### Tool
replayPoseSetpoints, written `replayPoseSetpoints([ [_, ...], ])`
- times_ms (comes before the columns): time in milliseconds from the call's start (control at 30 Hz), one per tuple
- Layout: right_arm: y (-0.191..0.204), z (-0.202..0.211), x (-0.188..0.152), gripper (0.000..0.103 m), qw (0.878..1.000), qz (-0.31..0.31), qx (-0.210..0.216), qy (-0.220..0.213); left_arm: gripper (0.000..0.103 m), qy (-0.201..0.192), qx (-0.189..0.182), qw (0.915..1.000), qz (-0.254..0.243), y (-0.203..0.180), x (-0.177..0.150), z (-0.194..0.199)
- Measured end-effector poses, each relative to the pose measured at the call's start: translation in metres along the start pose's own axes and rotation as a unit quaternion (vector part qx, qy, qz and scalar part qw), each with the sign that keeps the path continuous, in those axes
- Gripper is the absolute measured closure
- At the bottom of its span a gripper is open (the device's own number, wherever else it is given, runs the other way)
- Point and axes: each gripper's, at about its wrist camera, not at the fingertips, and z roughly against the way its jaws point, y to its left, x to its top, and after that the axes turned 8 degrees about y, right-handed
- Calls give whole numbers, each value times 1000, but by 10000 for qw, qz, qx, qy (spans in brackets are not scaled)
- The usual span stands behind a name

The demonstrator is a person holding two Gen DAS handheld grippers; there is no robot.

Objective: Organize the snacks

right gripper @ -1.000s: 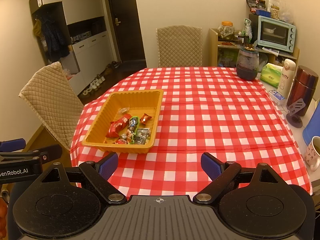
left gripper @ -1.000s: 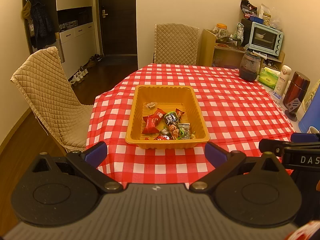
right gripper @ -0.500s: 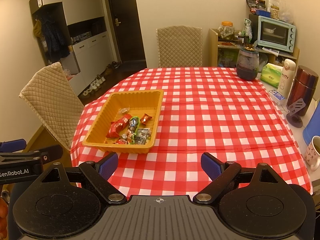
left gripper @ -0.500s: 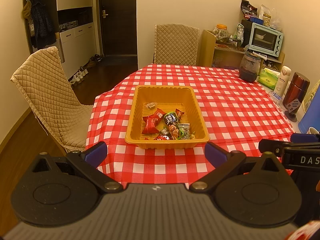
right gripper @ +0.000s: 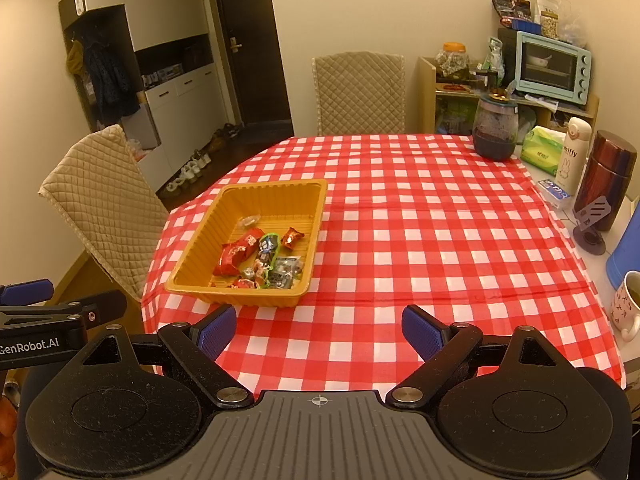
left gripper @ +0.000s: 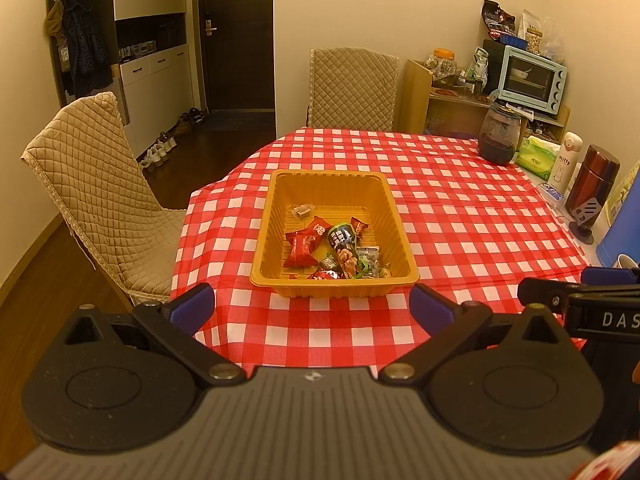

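Note:
An orange tray (left gripper: pixel 396 216) (right gripper: pixel 200 236) sits on the red checked tablecloth and holds several wrapped snacks, among them a red packet (left gripper: pixel 301 247) (right gripper: pixel 230 258) and a dark packet with green trim (left gripper: pixel 341 238) (right gripper: pixel 267 245). My left gripper (left gripper: pixel 311 307) hovers open just short of the tray's near rim, nothing between its blue pads. My right gripper (right gripper: pixel 319 326) is open too, over bare cloth to the right of the tray's near corner. Each gripper shows at the edge of the other's view.
Along the table's right edge stand a dark jar (right gripper: pixel 496 128), a tissue pack (right gripper: pixel 542 150), a white flask (right gripper: pixel 572 150), a brown thermos (right gripper: pixel 608 184), a blue jug (right gripper: pixel 626 248) and a mug (right gripper: pixel 628 304). Quilted chairs stand at the left (left gripper: pixel 100 196) and far side (left gripper: pixel 352 88).

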Motion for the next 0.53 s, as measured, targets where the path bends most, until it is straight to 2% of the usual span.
replayPoseSetpoints([
  [533,1,-1,-2,14,10000,-22,3,4,0,-78,-21,10000,0,-2,-2,0],
])
